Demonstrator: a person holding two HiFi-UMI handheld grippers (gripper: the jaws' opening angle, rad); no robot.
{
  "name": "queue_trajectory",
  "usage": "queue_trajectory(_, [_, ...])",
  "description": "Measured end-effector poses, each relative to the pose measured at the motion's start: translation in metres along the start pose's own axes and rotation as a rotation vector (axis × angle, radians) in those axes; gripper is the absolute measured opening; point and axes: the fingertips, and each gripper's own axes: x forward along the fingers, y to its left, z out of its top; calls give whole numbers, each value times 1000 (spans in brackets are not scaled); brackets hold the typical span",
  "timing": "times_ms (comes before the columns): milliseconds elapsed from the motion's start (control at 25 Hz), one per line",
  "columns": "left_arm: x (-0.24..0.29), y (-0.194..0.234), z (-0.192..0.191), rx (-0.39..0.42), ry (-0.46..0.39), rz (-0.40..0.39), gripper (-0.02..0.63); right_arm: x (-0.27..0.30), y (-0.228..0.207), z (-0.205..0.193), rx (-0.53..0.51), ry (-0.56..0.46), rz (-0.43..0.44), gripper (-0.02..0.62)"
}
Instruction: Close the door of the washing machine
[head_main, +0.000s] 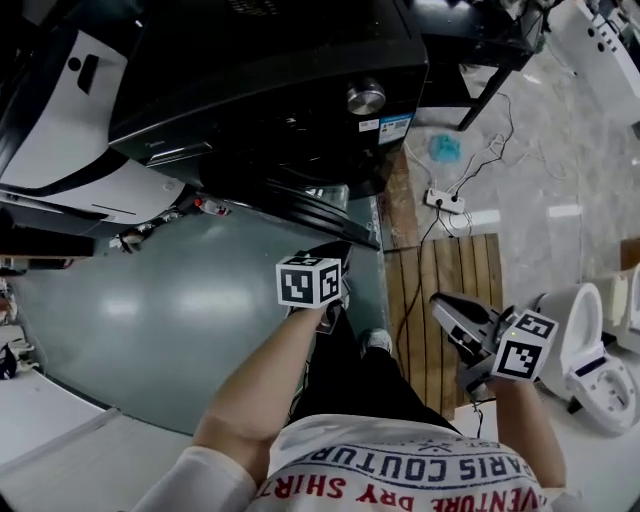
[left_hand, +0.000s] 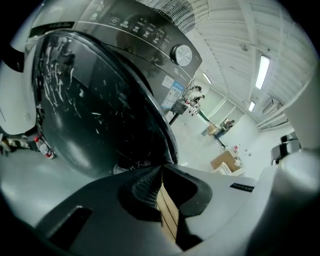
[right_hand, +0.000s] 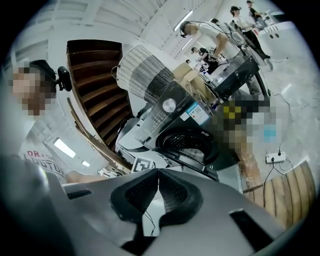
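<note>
The black front-loading washing machine (head_main: 270, 90) fills the top of the head view, its silver knob (head_main: 366, 97) on the panel. Its round door (head_main: 320, 215) stands open, swung out over the grey floor. My left gripper (head_main: 336, 252) is shut with nothing in it, its tips close to the door's outer edge; whether they touch it is unclear. In the left gripper view the dark door glass (left_hand: 95, 110) looms just beyond the shut left gripper (left_hand: 161, 169). My right gripper (head_main: 441, 301) hangs shut and empty to the right, apart from the machine. The right gripper (right_hand: 158, 172) faces the open drum (right_hand: 187, 142).
A white appliance (head_main: 80, 170) stands left of the machine. A wooden slatted platform (head_main: 445, 270), a power strip (head_main: 445, 200) with cables and a white toilet (head_main: 590, 350) lie to the right. The person's shoe (head_main: 377, 342) is below the door.
</note>
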Motion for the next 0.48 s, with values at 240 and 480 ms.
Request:
queue_trajectory(240, [22, 2, 32, 21, -38, -4, 31, 19, -12, 20, 20, -31, -41, 23])
queue_trajectory(480, [45, 5, 69, -12, -70, -31, 29, 28, -29, 41, 24, -72, -98, 23])
